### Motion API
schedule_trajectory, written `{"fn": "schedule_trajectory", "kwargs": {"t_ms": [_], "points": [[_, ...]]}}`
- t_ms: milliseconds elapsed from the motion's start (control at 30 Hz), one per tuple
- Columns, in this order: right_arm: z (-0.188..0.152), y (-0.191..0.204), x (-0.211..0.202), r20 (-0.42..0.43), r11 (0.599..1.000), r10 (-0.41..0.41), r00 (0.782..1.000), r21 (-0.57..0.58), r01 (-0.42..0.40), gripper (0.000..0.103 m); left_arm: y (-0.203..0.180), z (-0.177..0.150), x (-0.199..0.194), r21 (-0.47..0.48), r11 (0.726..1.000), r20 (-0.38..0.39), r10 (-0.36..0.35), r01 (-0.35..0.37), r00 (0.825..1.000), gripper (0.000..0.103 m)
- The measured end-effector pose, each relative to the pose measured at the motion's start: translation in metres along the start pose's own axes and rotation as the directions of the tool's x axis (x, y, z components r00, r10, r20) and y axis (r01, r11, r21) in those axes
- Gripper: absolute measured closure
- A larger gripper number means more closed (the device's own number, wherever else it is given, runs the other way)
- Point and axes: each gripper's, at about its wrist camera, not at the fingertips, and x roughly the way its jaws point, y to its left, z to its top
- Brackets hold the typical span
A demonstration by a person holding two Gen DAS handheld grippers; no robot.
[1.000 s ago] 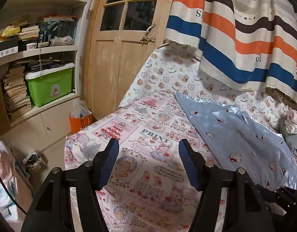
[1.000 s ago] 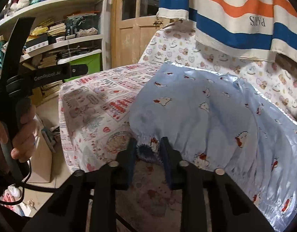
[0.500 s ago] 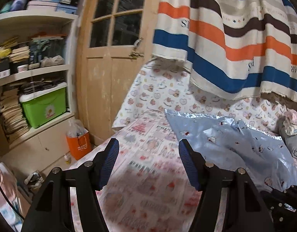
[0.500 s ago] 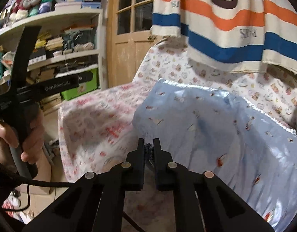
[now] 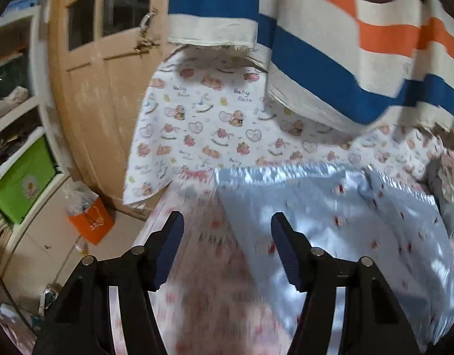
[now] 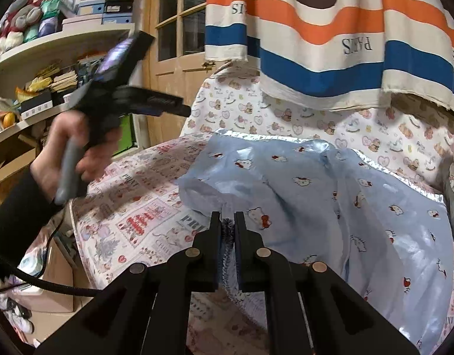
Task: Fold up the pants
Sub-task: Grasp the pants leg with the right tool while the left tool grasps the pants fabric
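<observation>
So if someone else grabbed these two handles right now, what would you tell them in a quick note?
Right gripper: shut on the gathered hem of the pale blue cat-print pants, lifting that corner off the bed.
Left gripper: open, empty, held in the air above the patterned bedsheet, beside the pants' edge.
Pants: mostly spread on the bed, one corner bunched and raised.
Done: one corner gripped.
Left: probably grab a second corner with the left, then make the folds; no finished fold shows yet.

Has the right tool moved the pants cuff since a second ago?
Yes. The right tool has shut on the cuff and lifted it up over the pants, toward the striped curtain.
</observation>
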Motion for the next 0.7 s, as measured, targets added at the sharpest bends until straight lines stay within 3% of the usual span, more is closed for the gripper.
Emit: {"fn": "schedule_trajectory", "kwargs": {"t_ms": [33, 67, 100, 167, 300, 467, 567, 700], "points": [[0.000, -0.001, 0.000, -0.003, 1.000, -0.001, 1.000, 0.004, 0.001, 0.095, 0.001, 0.010, 0.010, 0.003, 1.000, -0.019, -0.014, 0.014, 1.000, 0.045], [0.000, -0.003, 0.000, -0.005, 1.000, -0.010, 1.000, 0.006, 0.010, 0.095, 0.002, 0.018, 0.025, 0.004, 1.000, -0.053, -0.031, 0.031, 0.998, 0.053], [0.000, -0.004, 0.000, -0.006, 1.000, -0.023, 1.000, 0.008, 0.023, 0.095, 0.004, 0.026, 0.039, 0.001, 0.998, -0.096, -0.061, 0.062, 0.993, 0.067], [0.000, -0.008, 0.001, -0.012, 0.999, -0.041, 0.999, 0.020, 0.041, 0.095, 0.013, 0.040, 0.069, -0.048, 0.993, -0.170, -0.112, 0.106, 0.979, 0.078], [0.004, -0.014, 0.000, -0.007, 0.998, -0.055, 0.998, 0.030, 0.055, 0.095, 0.026, 0.056, 0.110, -0.085, 0.993, -0.237, -0.098, 0.080, 0.966, 0.078], [0.006, -0.020, -0.001, 0.002, 0.996, -0.072, 0.997, 0.044, 0.071, 0.095, 0.036, 0.064, 0.151, -0.129, 0.987, -0.330, -0.139, 0.101, 0.934, 0.078], [0.006, -0.019, -0.001, -0.002, 0.996, -0.067, 0.998, 0.051, 0.067, 0.095, 0.039, 0.069, 0.163, -0.115, 0.990, -0.337, -0.117, 0.083, 0.934, 0.079], [0.007, -0.018, -0.003, 0.014, 0.996, -0.064, 0.998, 0.058, 0.063, 0.095, 0.042, 0.070, 0.177, -0.123, 0.990, -0.383, -0.113, 0.070, 0.917, 0.079]]}}
